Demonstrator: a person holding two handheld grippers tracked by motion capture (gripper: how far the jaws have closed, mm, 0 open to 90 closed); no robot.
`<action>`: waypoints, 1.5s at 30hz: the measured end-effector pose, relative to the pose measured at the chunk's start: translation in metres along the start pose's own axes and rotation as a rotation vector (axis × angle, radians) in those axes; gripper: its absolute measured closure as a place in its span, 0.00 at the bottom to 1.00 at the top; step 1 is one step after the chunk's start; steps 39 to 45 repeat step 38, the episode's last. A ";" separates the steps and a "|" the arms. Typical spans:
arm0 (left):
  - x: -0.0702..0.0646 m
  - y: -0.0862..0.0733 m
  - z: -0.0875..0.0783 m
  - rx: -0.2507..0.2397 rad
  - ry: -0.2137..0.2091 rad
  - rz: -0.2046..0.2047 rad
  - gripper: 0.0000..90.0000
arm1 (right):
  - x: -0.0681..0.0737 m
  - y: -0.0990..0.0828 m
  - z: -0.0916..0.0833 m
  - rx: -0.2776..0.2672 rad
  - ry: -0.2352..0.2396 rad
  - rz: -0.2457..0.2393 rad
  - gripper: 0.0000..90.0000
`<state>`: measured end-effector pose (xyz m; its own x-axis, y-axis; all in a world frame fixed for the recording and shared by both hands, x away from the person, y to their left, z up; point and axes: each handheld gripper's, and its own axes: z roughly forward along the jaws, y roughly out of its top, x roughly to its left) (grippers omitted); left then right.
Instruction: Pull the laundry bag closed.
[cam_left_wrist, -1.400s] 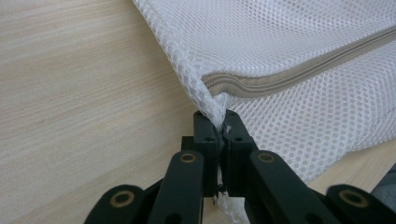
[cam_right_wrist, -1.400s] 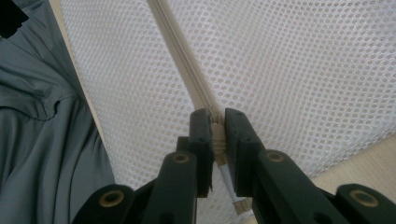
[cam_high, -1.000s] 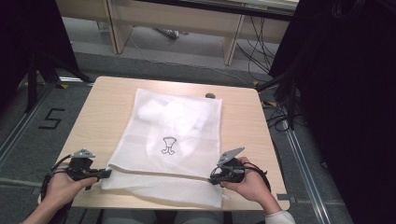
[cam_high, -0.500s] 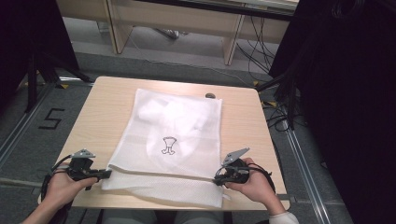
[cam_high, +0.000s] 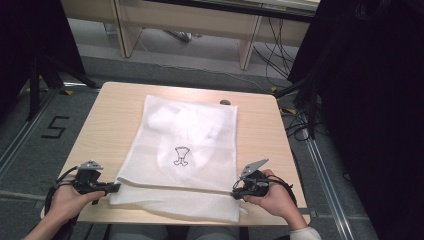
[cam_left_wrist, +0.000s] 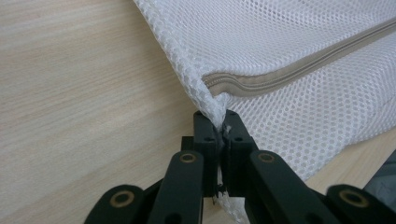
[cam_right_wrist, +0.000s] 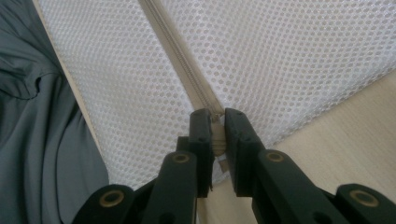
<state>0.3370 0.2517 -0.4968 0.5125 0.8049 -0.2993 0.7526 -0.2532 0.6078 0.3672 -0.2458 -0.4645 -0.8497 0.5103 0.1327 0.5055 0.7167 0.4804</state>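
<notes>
Since the mesh bag (cam_high: 185, 155) is soft netting with something pale and light inside, I expect it to weigh almost nothing and to sag, fold and stretch wherever I pull it. It lies flat on the table (cam_high: 107, 120), its near edge hanging a little over the table's front toward me. A small dark drawing (cam_high: 181, 155) shows through the mesh near the middle.

I have the left gripper (cam_left_wrist: 220, 128) clamped on the bag's near left corner, right where the zipper (cam_left_wrist: 299, 72) ends; in the left gripper view the fingers (cam_left_wrist: 205, 135) are pressed together with a pinch of mesh between them. The right gripper (cam_right_wrist: 215, 128) is clamped at the other end of the zipper, at what looks like the slider or end tab, though I cannot tell which. Both sets of fingers are fully closed on fabric.

Mesh like this gives poor purchase: it can slip through or snag and tear if I tug hard. My judgement is that the firm spots are the zipper tape and the seamed corners, so those are where to hold. Keeping the zipper line taut between the two grippers should stop the bag bunching, and any pull should run along the zipper, gently.
</notes>
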 end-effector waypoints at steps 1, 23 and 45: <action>0.000 0.000 0.000 0.000 0.000 0.000 0.96 | 0.000 0.000 0.000 0.000 0.000 0.000 0.92; 0.001 -0.002 -0.002 -0.006 -0.018 0.036 0.64 | 0.000 0.000 0.006 -0.120 -0.060 0.136 0.72; 0.006 0.000 -0.010 -0.144 0.041 -0.003 0.48 | -0.016 -0.007 -0.009 -0.382 -0.190 0.294 0.64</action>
